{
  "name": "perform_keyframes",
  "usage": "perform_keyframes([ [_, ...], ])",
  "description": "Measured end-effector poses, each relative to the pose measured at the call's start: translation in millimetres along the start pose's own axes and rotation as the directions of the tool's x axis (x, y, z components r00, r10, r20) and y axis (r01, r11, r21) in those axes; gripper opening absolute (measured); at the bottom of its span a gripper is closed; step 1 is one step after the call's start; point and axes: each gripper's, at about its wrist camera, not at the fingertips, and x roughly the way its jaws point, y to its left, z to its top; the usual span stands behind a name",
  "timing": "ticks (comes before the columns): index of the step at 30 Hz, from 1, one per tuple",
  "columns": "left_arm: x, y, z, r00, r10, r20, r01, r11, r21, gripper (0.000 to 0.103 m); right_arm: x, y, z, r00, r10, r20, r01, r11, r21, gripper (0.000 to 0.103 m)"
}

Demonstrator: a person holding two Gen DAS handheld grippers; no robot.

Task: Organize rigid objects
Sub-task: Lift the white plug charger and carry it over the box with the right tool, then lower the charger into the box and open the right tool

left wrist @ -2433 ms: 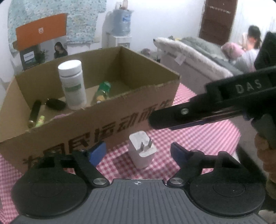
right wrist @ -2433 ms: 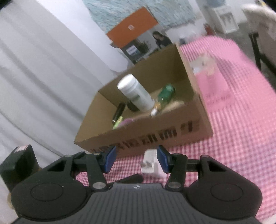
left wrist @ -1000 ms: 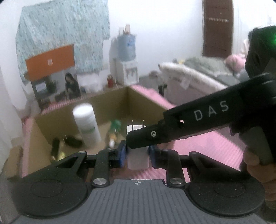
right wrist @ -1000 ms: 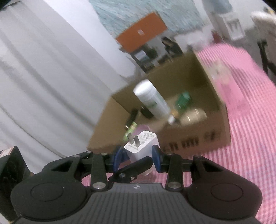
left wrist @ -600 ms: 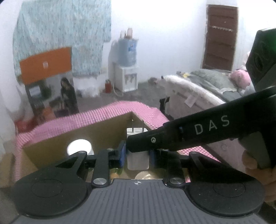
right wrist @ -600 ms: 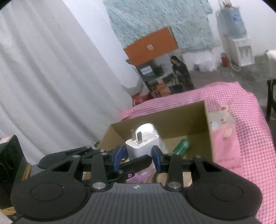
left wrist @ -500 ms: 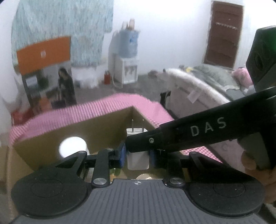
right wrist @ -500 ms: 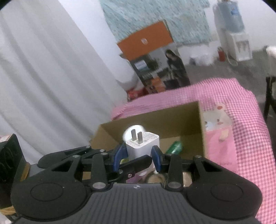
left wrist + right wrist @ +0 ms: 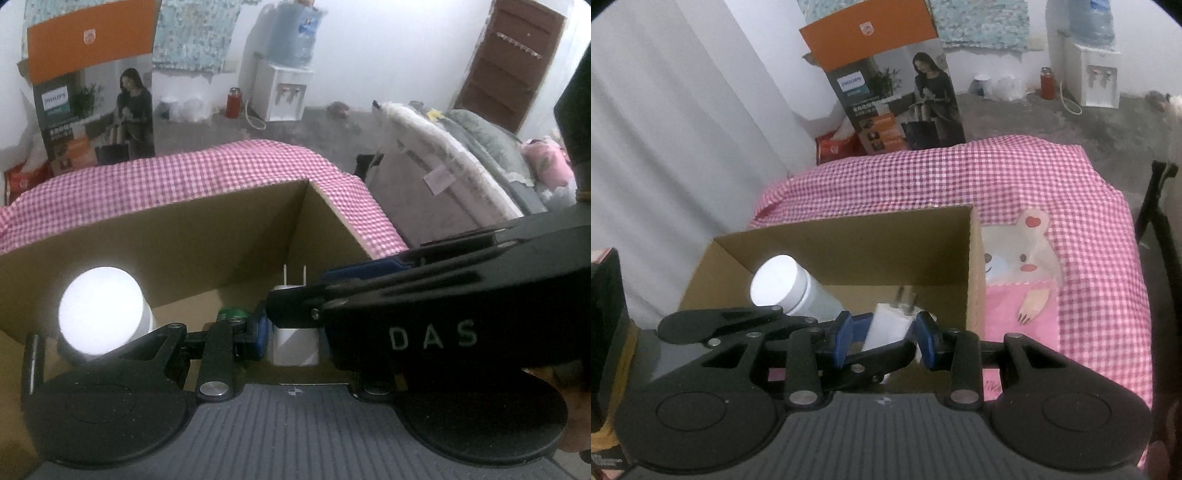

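At lower left, the white bottle [image 9: 798, 291] is standing inside the cardboard box [image 9: 849, 247]. At centre, both the left gripper [image 9: 291, 332] and right gripper [image 9: 884, 334] are clamping the white charger [image 9: 890, 325], now carried from the tablecloth [image 9: 1015, 177] to over the box, ready for release.

A white plug charger [image 9: 889, 326] with two metal prongs pointing up is hanging above the open cardboard box [image 9: 857, 243], tilting slightly in the right wrist view. The box is sitting on the pink-checked bench, holding a white bottle [image 9: 792, 288] standing upright with a round cap and a green-capped item [image 9: 232, 314] that is mostly hidden
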Motion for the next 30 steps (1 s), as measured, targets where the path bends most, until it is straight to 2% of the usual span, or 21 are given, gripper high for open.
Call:
perform_keyframes([
  [7,4,-2,5,1.0,-0.006,-0.022,0.006,1.0,0.008,0.028,5,-3,2,1.0,-0.015,-0.008,0.015,1.0,-0.026,0.039],
  [15,-16,-1,-1,1.0,-0.008,-0.004,0.008,1.0,0.016,0.03,-5,0,1,1.0,0.009,0.014,-0.008,1.0,-0.019,0.04],
  [18,-31,2,-5,1.0,0.002,0.015,-0.002,1.0,0.014,0.04,-13,5,3,0.999,0.017,0.028,-0.017,1.0,-0.015,0.041],
  [23,-67,9,-22,0.997,0.012,0.072,-0.013,1.0,0.012,0.066,-22,17,3,0.999,0.023,0.026,-0.022,0.999,-0.029,0.045],
  [28,-103,19,-46,0.99,0.041,0.136,-0.042,0.999,-0.001,0.083,-11,35,1,0.999,0.024,-0.036,-0.027,0.997,-0.066,0.046],
  [30,-116,24,-56,0.985,0.064,0.162,-0.062,0.998,-0.014,0.085,2,42,0,0.996,0.023,-0.081,-0.028,0.998,-0.064,0.046],
])
